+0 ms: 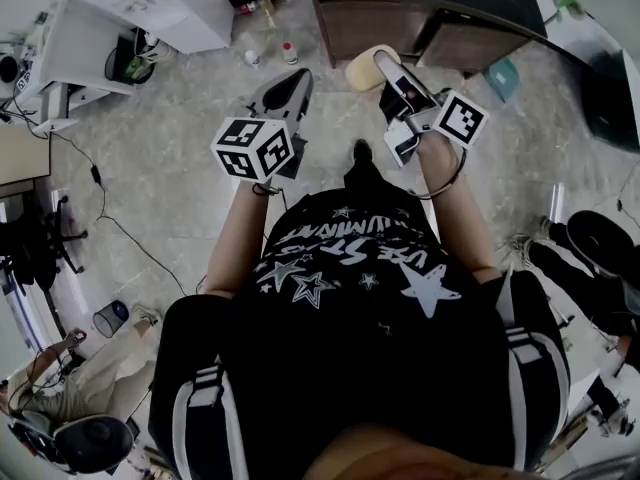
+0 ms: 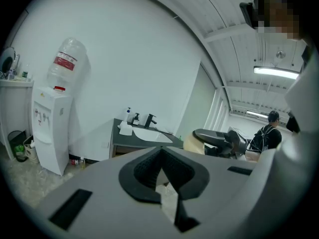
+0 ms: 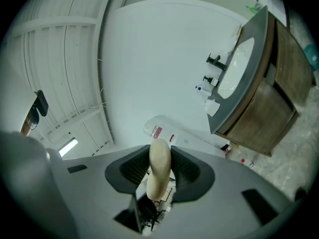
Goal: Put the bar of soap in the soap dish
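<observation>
A cream bar of soap point(image 3: 159, 167) stands on edge between the pads of my right gripper point(image 3: 159, 158), which is shut on it. From above, the soap point(image 1: 364, 69) pokes out of the right gripper point(image 1: 376, 64), held level just short of the dark-topped vanity point(image 1: 400, 18). My left gripper point(image 1: 293, 83) is alongside on the left, jaws together with nothing in them point(image 2: 162, 166). The left gripper view shows the vanity's white basin point(image 2: 149, 135), black tap point(image 2: 149, 120) and a small white object point(image 2: 125, 129) on the counter. I cannot pick out a soap dish.
A water dispenser point(image 2: 50, 128) stands left of the vanity against the white wall. Small bottles point(image 1: 290, 53) lie on the floor by the vanity's foot. A white shelf unit point(image 1: 75, 53) and cables are at the left. Another person point(image 2: 266, 136) stands far right.
</observation>
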Tool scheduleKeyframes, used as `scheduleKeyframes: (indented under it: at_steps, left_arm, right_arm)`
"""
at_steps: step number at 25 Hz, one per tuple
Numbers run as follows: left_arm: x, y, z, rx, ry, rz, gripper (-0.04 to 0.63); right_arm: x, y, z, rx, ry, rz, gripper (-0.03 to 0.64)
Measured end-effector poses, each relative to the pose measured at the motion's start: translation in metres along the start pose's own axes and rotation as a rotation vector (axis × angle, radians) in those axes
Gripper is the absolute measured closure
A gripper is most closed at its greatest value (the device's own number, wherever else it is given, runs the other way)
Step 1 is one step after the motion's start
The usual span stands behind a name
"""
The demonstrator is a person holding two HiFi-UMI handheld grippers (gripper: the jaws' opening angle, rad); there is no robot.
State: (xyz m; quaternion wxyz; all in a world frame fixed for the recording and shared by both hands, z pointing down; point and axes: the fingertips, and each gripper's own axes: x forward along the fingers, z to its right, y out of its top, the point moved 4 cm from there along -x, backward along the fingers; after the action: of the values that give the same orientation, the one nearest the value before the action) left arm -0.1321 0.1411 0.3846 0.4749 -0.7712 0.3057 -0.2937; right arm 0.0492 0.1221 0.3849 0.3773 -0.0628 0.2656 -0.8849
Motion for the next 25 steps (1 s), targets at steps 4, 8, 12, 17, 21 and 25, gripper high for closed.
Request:
scheduleKeyframes:
  at_steps: [4,8,12,17,21,25]
  left_arm:
    - [0.033,0.015,-0.010,0.007,0.019,0.008,0.584]
    - [0.063,0.025,-0.014,0.009,0.042,0.012,0.584]
    - [0.093,0.032,-0.017,0.013,0.063,0.023,0.584]
    - [0.129,0.040,-0.021,0.005,0.089,0.032,0.584]
    - [0.143,0.043,-0.022,-0.003,0.110,0.041,0.583]
    - [0.150,0.044,-0.020,0.007,0.107,0.037,0.583]
  right_arm:
    - [0.022,0.033,0.017,0.006,0.022,-0.007,0.482]
    - [0.034,0.061,0.036,0.020,0.028,-0.021,0.482]
    - [0.044,0.089,0.055,0.011,0.053,-0.037,0.482]
    - [0.057,0.121,0.075,0.014,0.069,-0.061,0.482]
    - [0.059,0.133,0.086,0.012,0.070,-0.079,0.482]
    - [0.060,0.138,0.091,0.013,0.077,-0.082,0.482]
